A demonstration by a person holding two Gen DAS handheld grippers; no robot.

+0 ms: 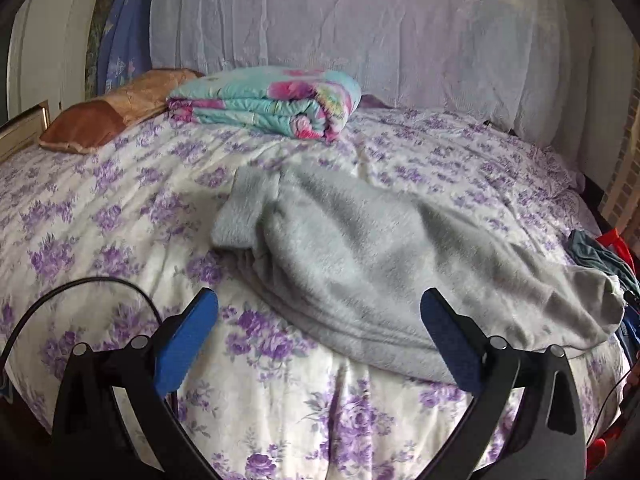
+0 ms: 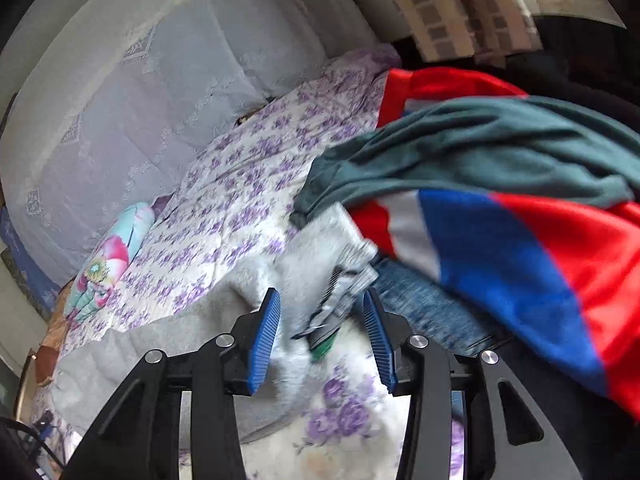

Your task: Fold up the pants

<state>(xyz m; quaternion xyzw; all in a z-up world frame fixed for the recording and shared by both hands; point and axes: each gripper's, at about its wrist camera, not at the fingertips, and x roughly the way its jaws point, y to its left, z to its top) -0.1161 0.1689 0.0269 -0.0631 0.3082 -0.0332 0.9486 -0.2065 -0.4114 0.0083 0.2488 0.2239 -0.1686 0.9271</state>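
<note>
Grey fleece pants [image 1: 360,264] lie folded lengthwise on the purple-flowered bedspread [image 1: 120,208], running from centre to the right. My left gripper [image 1: 319,298] hovers over their near edge, its jaws wide open with nothing between them. In the right wrist view, the pants' end [image 2: 180,340] with a blurred label [image 2: 348,280] lies between the pads of my right gripper [image 2: 322,296]. Those blue pads [image 2: 264,332] stand apart and do not press on the cloth.
A pile of clothes sits at the bed's right edge: a red, white and blue garment [image 2: 500,240], a teal one [image 2: 480,148] and jeans [image 2: 424,308]. A folded floral quilt [image 1: 272,104] and a brown pillow [image 1: 104,116] lie at the head. A black cable [image 1: 80,292] loops at near left.
</note>
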